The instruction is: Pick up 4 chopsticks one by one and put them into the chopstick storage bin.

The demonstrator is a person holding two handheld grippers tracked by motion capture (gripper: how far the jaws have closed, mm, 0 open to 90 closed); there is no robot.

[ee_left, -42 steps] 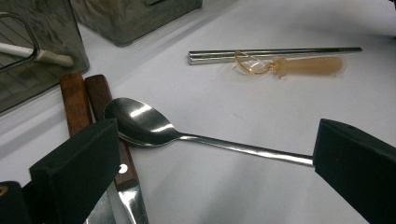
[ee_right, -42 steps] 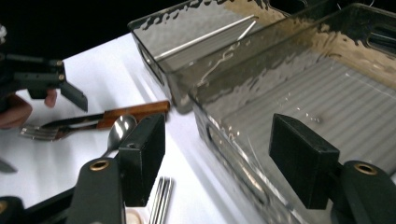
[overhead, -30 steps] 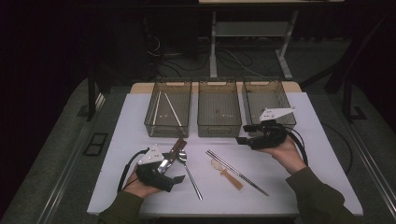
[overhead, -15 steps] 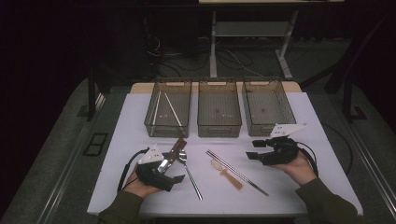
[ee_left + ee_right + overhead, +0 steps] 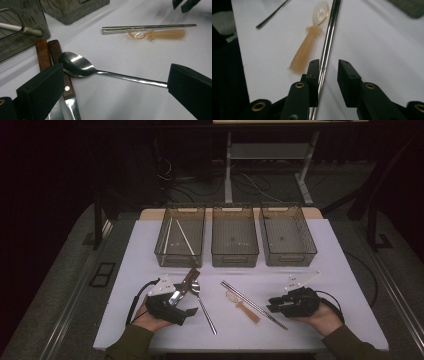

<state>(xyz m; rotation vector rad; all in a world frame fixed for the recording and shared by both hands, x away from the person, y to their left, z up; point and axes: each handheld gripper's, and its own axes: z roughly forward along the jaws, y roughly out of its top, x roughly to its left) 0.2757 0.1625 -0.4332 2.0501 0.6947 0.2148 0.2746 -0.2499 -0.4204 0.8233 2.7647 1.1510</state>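
Since a second ago the right gripper has come down from beside the right-hand bin to the near edge of the table, and its jaws have just been closing. They stand narrow now, with the steel chopsticks running up between them; a gap shows on one side, so the pads do not yet press. The step in hand looks like picking up the chopsticks by their near end. Next the jaws need to close fully on both sticks together, then lift them without dragging the amber spoon that lies at about 11 o'clock from the jaws, just beside the sticks.

The left gripper rests with its jaws wide apart around the handle of the steel spoon, touching nothing that I can see. Two wooden-handled knives lie side by side at 10 o'clock from it, under the spoon's bowl.

Counted: three clear bins in a row at the far side, two white sticks in the left bin, two steel chopsticks, two knives, one steel spoon, one amber spoon, all on one white table.
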